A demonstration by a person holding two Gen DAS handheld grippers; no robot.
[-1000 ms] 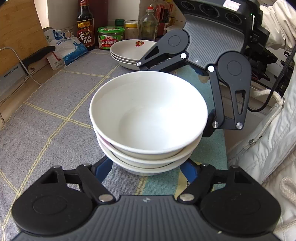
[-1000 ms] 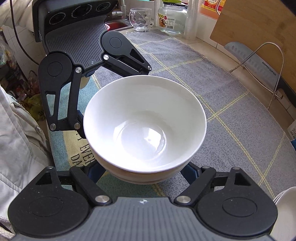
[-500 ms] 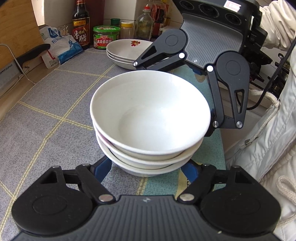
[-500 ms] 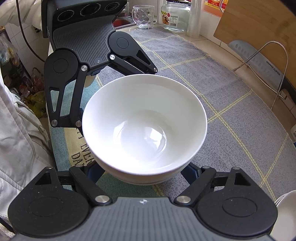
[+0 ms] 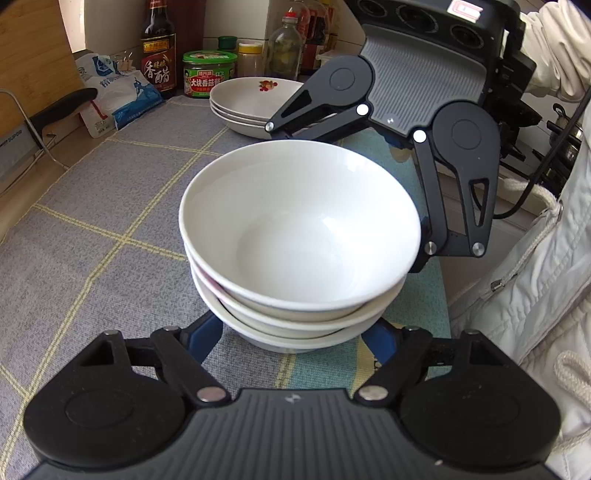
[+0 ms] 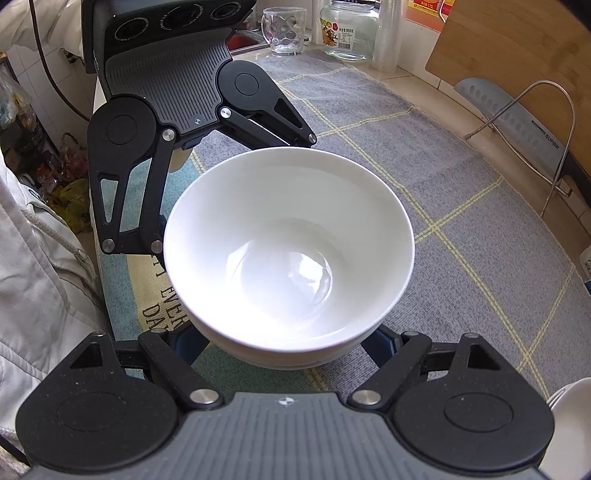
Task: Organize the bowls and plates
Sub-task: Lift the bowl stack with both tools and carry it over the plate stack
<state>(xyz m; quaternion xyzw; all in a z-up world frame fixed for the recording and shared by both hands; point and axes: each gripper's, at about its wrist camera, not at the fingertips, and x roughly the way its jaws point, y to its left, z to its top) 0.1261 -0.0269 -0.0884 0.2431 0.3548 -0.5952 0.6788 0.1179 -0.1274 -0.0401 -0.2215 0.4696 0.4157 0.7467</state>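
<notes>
Stack of glossy white ceramic bowls at centre of the grey checked counter. I straddle its base with left tool and right tool, perhaps steadying it; whether either grips, I cannot tell. White plates at 12 o'clock.

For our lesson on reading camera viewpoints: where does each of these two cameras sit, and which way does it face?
Left wrist view: on the left gripper, facing down over the stack of white ceramic bowls toward the stack of shallow white plates; a white jacket sleeve shows.
Right wrist view: on the right gripper, facing the opposite way toward the clear glass mug; a white jacket shows.
Shared: the bowls, the grey checked mat, and each other's gripper.
</notes>
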